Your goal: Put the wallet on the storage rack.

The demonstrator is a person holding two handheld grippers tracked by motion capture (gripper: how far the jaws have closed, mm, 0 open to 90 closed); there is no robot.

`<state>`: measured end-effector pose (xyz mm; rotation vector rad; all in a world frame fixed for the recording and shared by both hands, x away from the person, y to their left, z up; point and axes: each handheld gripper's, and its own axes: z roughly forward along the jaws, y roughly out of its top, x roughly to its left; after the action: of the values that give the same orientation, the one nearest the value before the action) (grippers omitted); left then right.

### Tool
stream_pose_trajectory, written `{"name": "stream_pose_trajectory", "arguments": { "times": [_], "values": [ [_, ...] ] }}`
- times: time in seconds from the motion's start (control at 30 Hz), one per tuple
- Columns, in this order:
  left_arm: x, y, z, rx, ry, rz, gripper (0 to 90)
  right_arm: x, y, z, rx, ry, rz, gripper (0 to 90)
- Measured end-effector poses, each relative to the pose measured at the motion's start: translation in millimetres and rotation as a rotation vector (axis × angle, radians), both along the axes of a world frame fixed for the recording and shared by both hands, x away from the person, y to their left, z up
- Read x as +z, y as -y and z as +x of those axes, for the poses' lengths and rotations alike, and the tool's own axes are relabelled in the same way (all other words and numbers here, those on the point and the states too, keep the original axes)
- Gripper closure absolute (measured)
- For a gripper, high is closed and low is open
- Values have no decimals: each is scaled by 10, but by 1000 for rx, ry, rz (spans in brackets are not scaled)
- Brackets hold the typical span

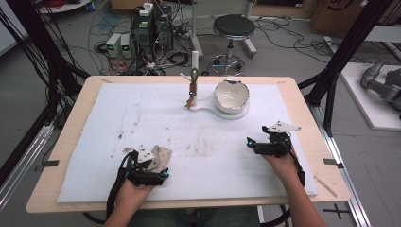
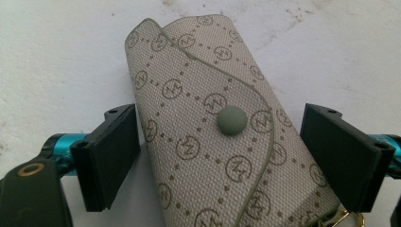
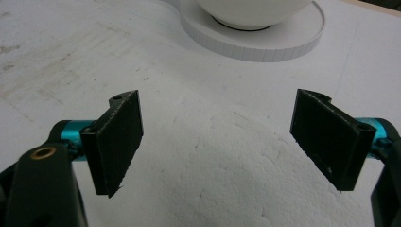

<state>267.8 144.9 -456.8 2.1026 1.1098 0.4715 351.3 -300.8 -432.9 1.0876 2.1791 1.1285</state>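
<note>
Nothing gripped yet: left gripper (image 2: 220,156) spread wide astride the key pouch (image 2: 222,127) lying on the white mat (image 1: 213,156) (snap shut). Right gripper (image 3: 220,142) likewise apart, empty, aimed toward bowl (image 1: 231,96). Closing, lifting left.

Left gripper (image 2: 220,156): black frame, flat black rectangular pads (image 2: 116,151), teal anodised barrels behind them, a brass-ringed hole in the black arm, grey three-cornered plate on top, black cable trailing along the forearm. Right gripper (image 3: 217,142): same build, matching black pads (image 3: 118,137), teal barrels, brass ring, grey plate, black cable.
</note>
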Motion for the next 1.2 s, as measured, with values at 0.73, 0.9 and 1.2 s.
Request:
{"name": "stream_pose_trajectory", "arguments": {
  "times": [0.73,0.9,1.2],
  "values": [
    [93,-30,19,-58,8,-19,372,5,8,-1,-1,5,11,181],
    [179,-58,26,-73,42,-27,377,1,12,3,-3,1,4,181],
    [342,-89,31,-107,84,-50,380,0,10,-1,-6,1,-1,181]
  ]
}}
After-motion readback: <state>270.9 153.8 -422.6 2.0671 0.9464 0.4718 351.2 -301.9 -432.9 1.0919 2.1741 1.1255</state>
